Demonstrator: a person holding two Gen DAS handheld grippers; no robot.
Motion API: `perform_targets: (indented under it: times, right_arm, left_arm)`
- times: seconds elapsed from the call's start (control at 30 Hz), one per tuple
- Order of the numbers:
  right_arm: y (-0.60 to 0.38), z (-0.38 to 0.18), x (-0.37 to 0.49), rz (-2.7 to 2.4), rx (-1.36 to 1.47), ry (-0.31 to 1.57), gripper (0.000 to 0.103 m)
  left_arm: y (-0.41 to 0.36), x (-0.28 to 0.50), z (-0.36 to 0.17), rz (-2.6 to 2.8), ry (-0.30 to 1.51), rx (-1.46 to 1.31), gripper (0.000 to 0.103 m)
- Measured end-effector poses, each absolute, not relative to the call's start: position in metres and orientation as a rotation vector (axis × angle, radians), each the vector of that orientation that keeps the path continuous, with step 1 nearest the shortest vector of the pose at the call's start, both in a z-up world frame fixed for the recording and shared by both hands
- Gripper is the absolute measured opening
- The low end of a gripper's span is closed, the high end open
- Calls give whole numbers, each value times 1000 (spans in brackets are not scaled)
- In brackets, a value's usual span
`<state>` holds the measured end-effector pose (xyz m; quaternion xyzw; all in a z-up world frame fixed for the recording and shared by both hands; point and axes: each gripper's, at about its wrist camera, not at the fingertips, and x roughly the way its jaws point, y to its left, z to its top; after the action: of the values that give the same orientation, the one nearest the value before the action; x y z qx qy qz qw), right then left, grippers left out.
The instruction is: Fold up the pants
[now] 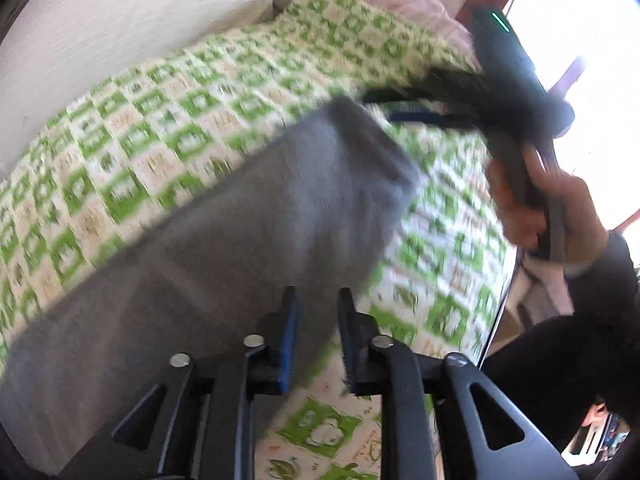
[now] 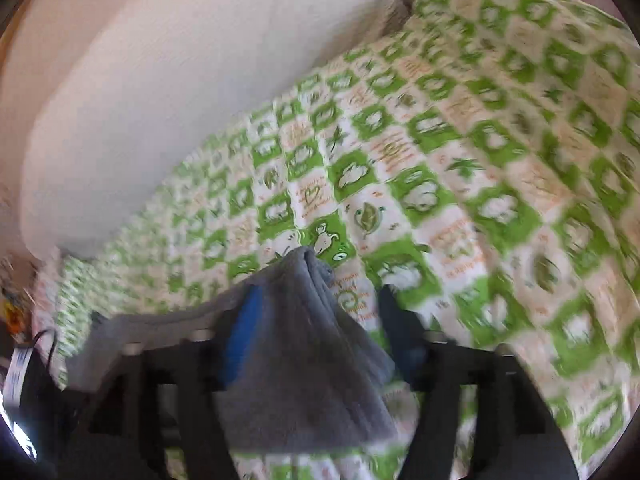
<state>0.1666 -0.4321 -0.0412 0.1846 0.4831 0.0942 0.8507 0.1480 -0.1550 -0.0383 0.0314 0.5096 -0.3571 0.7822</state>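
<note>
Grey pants (image 1: 240,240) lie in a long strip across the green-and-white checked bedsheet (image 1: 160,120). My left gripper (image 1: 320,304) stands at their near edge. Its jaws are narrowly apart, with the fabric's edge showing in the gap and no pad pressing on it. My right gripper (image 1: 376,108), blurred and held by a hand (image 1: 532,208), is at the pants' far end. In the right wrist view, a peaked fold of the pants (image 2: 312,340) lies between the wide-open fingers of the right gripper (image 2: 320,296), resting on the bedsheet (image 2: 480,160).
A white wall (image 1: 120,20) runs along the bed's far side. Pink bedding (image 1: 420,4) is bunched at the bed's end beside a bright window (image 1: 580,20). The person's dark sleeve (image 1: 600,320) fills the right. A dark device with a cable (image 2: 32,380) sits at the lower left of the right wrist view.
</note>
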Motion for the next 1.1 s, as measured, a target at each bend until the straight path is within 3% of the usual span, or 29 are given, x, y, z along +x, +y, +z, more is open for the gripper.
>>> perform_targets:
  times: [0.1,0.43,0.67,0.7,0.77,0.83,0.87,0.93,1.1]
  right_arm:
    - [-452,-30,140,201,464,962,70]
    - [-471,-67,114,267,642,1002,70]
    - [-458,-82,120,328,616,981,70]
    - [-457,-84,120,328,612,980,70]
    - [-453,-87,122,314,586,988,59]
    - [-452,-92,124,278,548,1010,24]
    - [-454,-95,124,275,557,1017,20]
    - [-463,-100,121,319,626,1006,13]
    - [-478,-93,108,356,705,948,8]
  left_arm:
    - [-152,171,-24,-749,1082,60,40]
    - [-215,246,-42,-784,1185,119,52]
    - [-265,268,-77,-804,1265,222,59]
    - [-270,269,-79,-802,1263,230,61]
    - [-276,269,-82,-799,1237,236,62]
    - [-282,265,-83,-806,1217,247,59]
    - [-285,261,-82,-818,1203,256,55]
    - [-294,254,-80,-856,1192,267,29]
    - [-309,239,-68,-883,1167,294,15]
